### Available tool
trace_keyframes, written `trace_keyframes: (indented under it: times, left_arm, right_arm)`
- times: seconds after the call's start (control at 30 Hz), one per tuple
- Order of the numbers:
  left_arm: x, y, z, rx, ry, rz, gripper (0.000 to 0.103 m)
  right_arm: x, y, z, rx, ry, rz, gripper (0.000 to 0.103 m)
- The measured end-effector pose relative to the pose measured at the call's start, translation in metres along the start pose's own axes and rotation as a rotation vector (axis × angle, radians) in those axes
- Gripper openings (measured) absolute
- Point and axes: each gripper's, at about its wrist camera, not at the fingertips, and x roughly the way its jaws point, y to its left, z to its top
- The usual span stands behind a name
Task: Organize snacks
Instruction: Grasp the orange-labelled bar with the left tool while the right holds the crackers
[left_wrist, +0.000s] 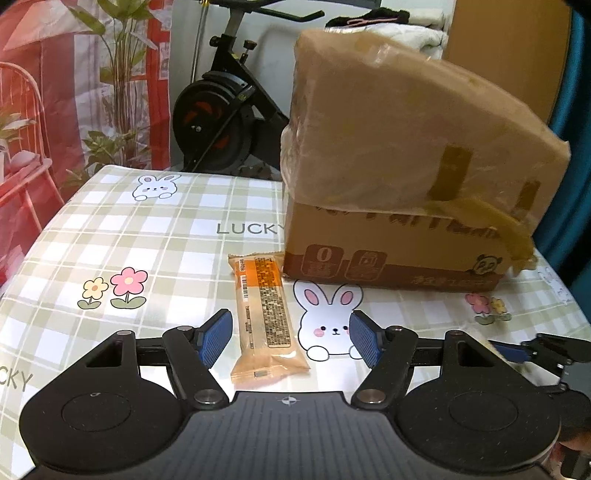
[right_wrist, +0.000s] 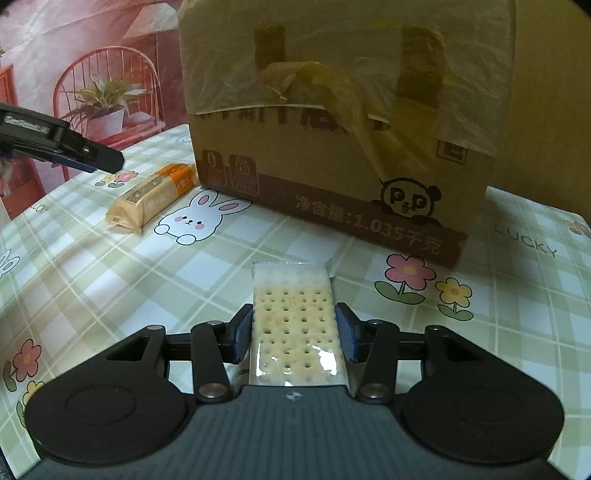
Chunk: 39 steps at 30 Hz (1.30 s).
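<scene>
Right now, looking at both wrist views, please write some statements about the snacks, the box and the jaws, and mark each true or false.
1. The right gripper has its jaws closed on the cracker packet. True.
2. The left gripper holds the orange snack bar. False: its jaws stand open, with the bar lying on the tablecloth between them.
3. The cardboard box stands behind both snacks. True.
4. The orange snack bar is inside the box. False: it lies on the tablecloth beside it.
</scene>
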Motion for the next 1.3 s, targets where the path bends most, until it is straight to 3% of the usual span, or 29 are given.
trace_keyframes:
  times: [0.57,0.8,0.87,0.9,0.93,1.3]
  left_arm:
    - [0.060,0.009,0.004,-0.062,0.054,0.067,0.072]
    - [0.070,0.003,0.000,-0.026,0.062,0.115,0.072]
    - [0.069,0.001,-0.001,-0.008,0.060,0.130,0.068]
    - [0.068,-0.002,-0.002,0.006,0.055,0.150,0.046]
    - [0.064,-0.004,-0.003,0.022,0.045,0.160,0.039]
    - [0.003,-0.001,-0.038,-0.010,0.009,0.089,0.038]
  right_arm:
    - [-0.001,0.002,-0.004,-0.009,-0.027,-0.010,0.049]
    - [-0.001,0.002,-0.005,-0.009,-0.027,-0.010,0.049]
    - [-0.001,0.002,-0.005,-0.009,-0.027,-0.010,0.049]
    - [-0.001,0.003,-0.005,-0.009,-0.027,-0.010,0.049]
    - [-0.001,0.003,-0.005,-0.009,-0.027,-0.010,0.049]
    - [-0.001,0.002,-0.005,-0.010,-0.026,-0.012,0.049]
